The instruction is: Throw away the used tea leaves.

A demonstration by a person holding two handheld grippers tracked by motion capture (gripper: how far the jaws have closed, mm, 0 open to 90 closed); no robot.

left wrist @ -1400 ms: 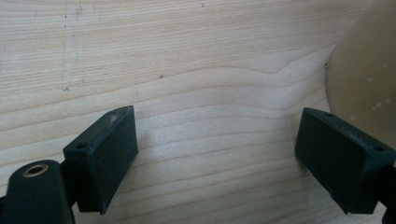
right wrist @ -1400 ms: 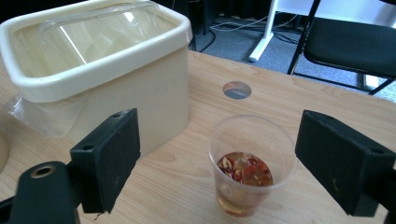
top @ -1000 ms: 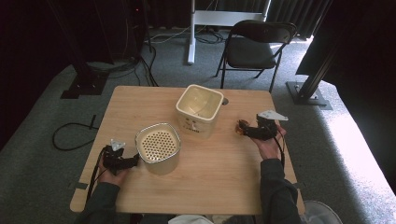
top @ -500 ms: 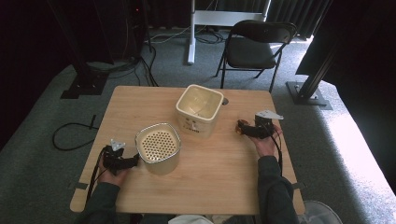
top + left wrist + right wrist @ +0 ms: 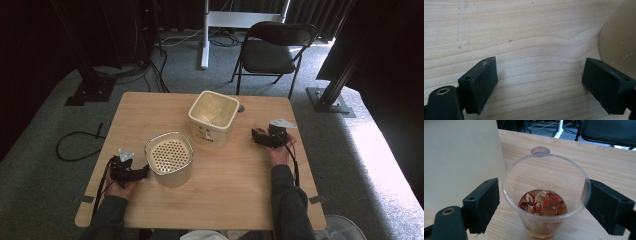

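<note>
the right claw (image 5: 541,202) stands wide, its two black jaws flanking a clear plastic cup (image 5: 546,195) without touching it; there is a sliver of gap on each side of the rim, so nothing is gripped yet; the cup sits on the bench (image 5: 235,185) at about 3 o'clock from the cream square container (image 5: 213,119), just beside that container's wall; in the bottom of the cup lies a shallow pool of brownish liquid with red, berry-like pieces (image 5: 541,203) in it.

the left claw (image 5: 540,82) is wide as well and holds nothing; it hovers over bare wood at about 9 o'clock from the perforated metal basket (image 5: 169,156), whose pale side just enters the left gripper view at its right edge.

judging from here, the cup is the risky part; it looks thin and soft, so a hard squeeze could buckle the wall and slop liquid over the rim; a light squeeze near the rim could let it slip, since the wall tapers downward; the jaws sit high on the cup, which makes tipping more likely on a lift; the cream container is so near that a sideways swing could knock the cup against it; a small round object (image 5: 540,150) lies beyond the cup at 12 o'clock, and i cannot tell what it is.
</note>
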